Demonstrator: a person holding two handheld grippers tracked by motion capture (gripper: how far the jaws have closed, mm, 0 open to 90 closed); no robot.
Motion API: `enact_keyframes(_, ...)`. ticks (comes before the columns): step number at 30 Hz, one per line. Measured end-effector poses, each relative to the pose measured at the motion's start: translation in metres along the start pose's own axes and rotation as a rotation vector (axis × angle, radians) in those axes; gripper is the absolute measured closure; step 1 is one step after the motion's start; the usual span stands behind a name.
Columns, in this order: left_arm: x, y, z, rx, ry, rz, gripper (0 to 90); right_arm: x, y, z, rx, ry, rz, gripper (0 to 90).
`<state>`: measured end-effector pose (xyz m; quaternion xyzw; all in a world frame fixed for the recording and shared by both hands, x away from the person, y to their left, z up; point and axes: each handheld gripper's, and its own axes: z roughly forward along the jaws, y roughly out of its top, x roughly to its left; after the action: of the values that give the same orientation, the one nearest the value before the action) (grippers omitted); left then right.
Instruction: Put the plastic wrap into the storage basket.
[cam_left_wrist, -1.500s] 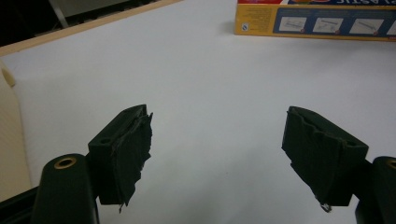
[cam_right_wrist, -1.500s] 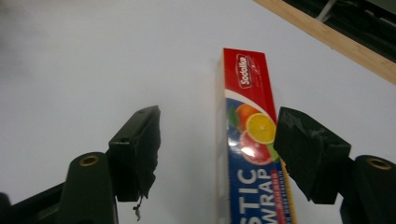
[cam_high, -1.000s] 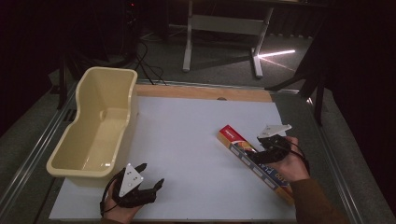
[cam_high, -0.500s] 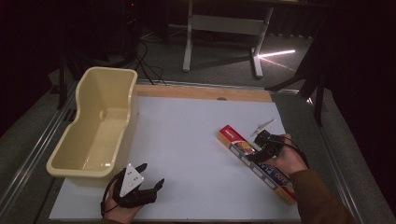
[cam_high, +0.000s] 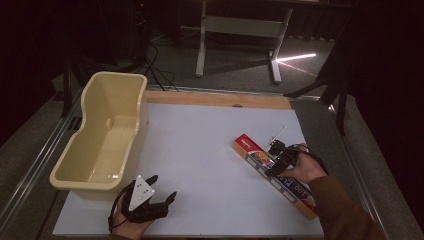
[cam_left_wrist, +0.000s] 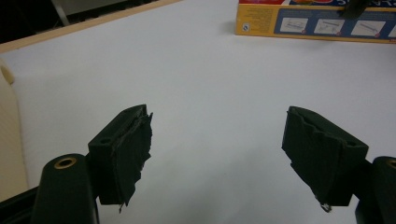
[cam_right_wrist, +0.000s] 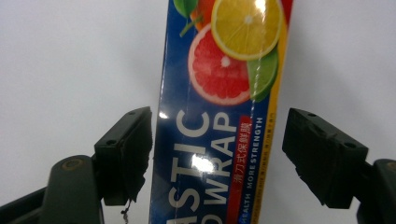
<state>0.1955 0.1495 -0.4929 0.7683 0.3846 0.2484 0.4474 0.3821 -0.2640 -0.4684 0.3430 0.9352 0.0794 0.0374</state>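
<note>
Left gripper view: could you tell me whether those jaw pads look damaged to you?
Yes. Both pads of the left gripper look torn and ragged along their inner edges, with a frayed bit hanging below each. The jaws stand open over bare table.

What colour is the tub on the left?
Pale cream-yellow plastic tub, plain, no pattern; the high view shows it best.

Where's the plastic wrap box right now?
In the high view the plastic wrap box lies flat at the right of the white board, running diagonally under the right tool, whose open jaws straddle it; the tub sits far left.

Glossy cardboard plastic-wrap box (cam_right_wrist: 219, 116), matt white table (cam_high: 200, 150), smooth plastic tub (cam_high: 100, 135).
</note>
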Motion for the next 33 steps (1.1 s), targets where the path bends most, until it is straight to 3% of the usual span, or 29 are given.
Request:
enact_keyframes(6,-0.001,0.000,0.000,0.000,-0.002,0.001,23.5,0.001,0.003,0.009,0.073,0.020,-0.027,34.0)
enact_keyframes(9,-0.001,0.000,0.000,0.000,-0.002,0.001,23.5,0.001,0.006,0.012,0.093,0.017,-0.030,34.4)
enact_keyframes(17,0.000,0.000,0.000,-0.003,-0.002,0.001,23.5,-0.002,0.010,0.017,0.147,0.043,0.026,36.1)
enact_keyframes(21,-0.001,0.000,0.000,-0.003,-0.001,0.001,23.5,0.001,0.014,0.017,0.178,0.015,0.067,39.4)
enact_keyframes(25,-0.001,0.000,0.000,-0.001,-0.001,0.001,23.5,0.002,0.015,0.017,0.188,0.002,0.077,40.4)
enact_keyframes(33,-0.001,0.000,0.001,0.000,0.000,0.002,23.5,0.001,0.014,0.013,0.180,0.074,0.131,41.2)
